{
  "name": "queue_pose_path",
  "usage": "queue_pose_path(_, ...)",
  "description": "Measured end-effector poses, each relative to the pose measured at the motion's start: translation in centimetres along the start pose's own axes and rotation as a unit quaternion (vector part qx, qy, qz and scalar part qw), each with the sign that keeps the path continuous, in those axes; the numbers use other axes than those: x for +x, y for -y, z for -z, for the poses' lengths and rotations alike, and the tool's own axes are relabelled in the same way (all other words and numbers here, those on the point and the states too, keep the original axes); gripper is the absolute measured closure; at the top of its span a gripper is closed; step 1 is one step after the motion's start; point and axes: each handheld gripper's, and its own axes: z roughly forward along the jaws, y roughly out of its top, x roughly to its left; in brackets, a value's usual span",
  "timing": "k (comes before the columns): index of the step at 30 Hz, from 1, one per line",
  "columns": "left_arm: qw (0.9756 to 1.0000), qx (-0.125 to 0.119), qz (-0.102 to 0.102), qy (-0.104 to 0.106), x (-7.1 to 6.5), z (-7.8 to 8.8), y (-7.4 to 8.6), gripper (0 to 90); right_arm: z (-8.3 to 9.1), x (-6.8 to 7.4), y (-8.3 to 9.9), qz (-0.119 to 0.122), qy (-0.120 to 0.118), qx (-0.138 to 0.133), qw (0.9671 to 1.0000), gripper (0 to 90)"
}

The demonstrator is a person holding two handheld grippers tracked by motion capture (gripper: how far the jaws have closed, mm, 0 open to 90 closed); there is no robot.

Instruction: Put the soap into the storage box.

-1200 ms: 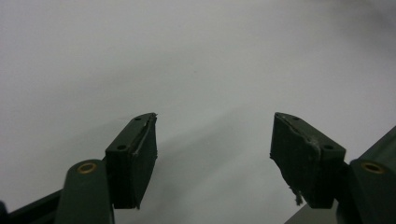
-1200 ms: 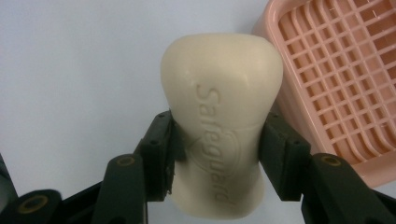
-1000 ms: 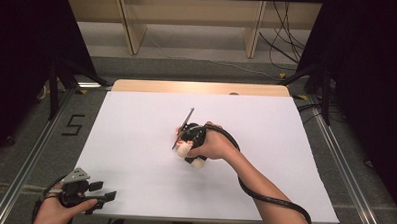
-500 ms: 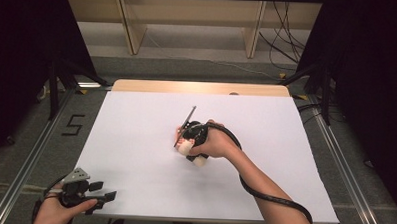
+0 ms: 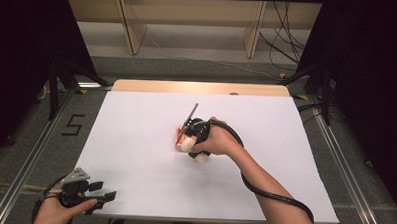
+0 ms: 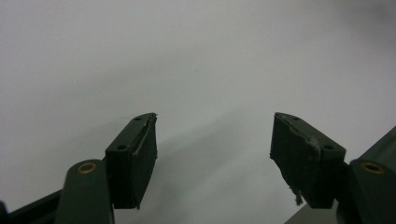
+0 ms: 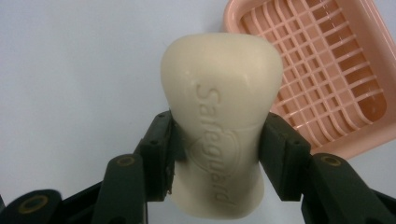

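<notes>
Right gripper (image 7: pixel 217 154): jaws clamped across the waist of a cream soap bar (image 7: pixel 222 116), held just short of the pink slatted soap dish (image 7: pixel 327 70). Probably hard, slick; narrow waist suits gripping. Left gripper (image 6: pixel 212 140): jaws parted, empty, over counter (image 5: pixel 135 155).

Right gripper (image 5: pixel 187 143) with soap bar (image 5: pixel 186 144) shifted slightly toward the near edge of the counter (image 5: pixel 135 140) over the last second, beside the pink soap dish (image 5: pixel 179 136). Hand (image 5: pixel 216 141) moved with it.
</notes>
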Motion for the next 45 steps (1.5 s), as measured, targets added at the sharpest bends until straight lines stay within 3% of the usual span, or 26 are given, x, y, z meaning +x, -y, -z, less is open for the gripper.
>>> queue_pose_path(3, 1.0000, -0.004, 0.004, 0.002, -0.1, 0.0, 0.0, 31.1, 0.1, 0.0, -0.1, -0.011, 0.003, 0.003, 0.9999, 50.8)
queue_pose_path(7, 1.0000, -0.004, 0.004, 0.002, 0.0, -0.1, 0.0, 31.1, 0.2, -0.4, -0.1, -0.001, 0.005, -0.002, 1.0000, 50.8)
queue_pose_path(9, 1.0000, -0.003, 0.004, 0.002, 0.0, -0.1, 0.0, 31.1, 0.4, -0.2, -0.2, -0.013, 0.007, 0.002, 0.9999, 50.8)
queue_pose_path(12, 1.0000, 0.001, 0.003, 0.004, 0.0, 0.0, 0.0, 31.1, 0.3, -0.6, -0.2, 0.001, 0.001, -0.008, 1.0000, 50.8)
queue_pose_path(13, 1.0000, 0.001, 0.003, 0.004, 0.0, 0.0, 0.0, 31.1, 0.5, -0.4, -0.2, -0.011, -0.002, -0.006, 0.9999, 50.8)
queue_pose_path(18, 1.0000, 0.001, 0.003, 0.003, 0.0, 0.0, 0.0, 31.1, 0.6, -0.9, -0.3, -0.003, 0.011, -0.002, 0.9999, 50.8)
queue_pose_path(19, 1.0000, 0.001, 0.003, 0.003, 0.0, 0.0, 0.0, 31.1, 0.7, -0.8, -0.3, -0.014, 0.010, 0.001, 0.9999, 50.8)
queue_pose_path(23, 1.0000, 0.000, 0.005, 0.002, 0.0, -0.1, 0.0, 31.1, 0.7, -1.0, -0.4, -0.017, 0.003, -0.006, 0.9998, 50.8)
queue_pose_path(25, 1.0000, 0.000, 0.006, 0.002, 0.0, -0.1, 0.0, 31.1, 0.7, -1.3, -0.4, -0.001, 0.014, -0.003, 0.9999, 50.8)
queue_pose_path(27, 1.0000, 0.000, 0.006, 0.002, 0.0, -0.1, 0.0, 31.1, 0.6, -1.5, -0.4, -0.002, 0.011, -0.006, 0.9999, 50.8)
queue_pose_path(33, 1.0000, -0.003, 0.006, -0.006, -0.1, -0.1, 0.0, 31.0, 0.9, -1.3, -0.6, -0.021, 0.007, -0.004, 0.9998, 50.8)
queue_pose_path(34, 1.0000, -0.003, 0.006, -0.006, -0.1, -0.1, 0.0, 31.0, 0.9, -1.6, -0.6, -0.004, 0.018, -0.004, 0.9998, 50.8)
queue_pose_path(35, 1.0000, -0.003, 0.006, -0.006, -0.1, -0.1, 0.0, 31.0, 0.9, -1.7, -0.6, -0.001, 0.019, -0.007, 0.9998, 50.8)
queue_pose_path(36, 1.0000, -0.003, 0.007, -0.006, 0.0, -0.1, 0.0, 31.0, 0.9, -1.7, -0.7, -0.007, 0.006, -0.011, 0.9999, 50.8)
queue_pose_path(38, 1.0000, -0.001, 0.007, 0.001, 0.0, -0.1, 0.0, 31.0, 1.1, -1.6, -0.9, -0.020, 0.009, -0.004, 0.9997, 50.8)
queue_pose_path(40, 1.0000, -0.006, 0.007, -0.003, 0.0, -0.1, 0.1, 31.0, 1.0, -1.8, -0.9, -0.008, 0.011, -0.011, 0.9999, 50.8)
queue_pose_path(45, 1.0000, -0.002, 0.007, 0.000, 0.1, -0.1, 0.0, 31.0, 1.1, -2.0, -1.1, -0.006, 0.019, -0.010, 0.9997, 50.8)
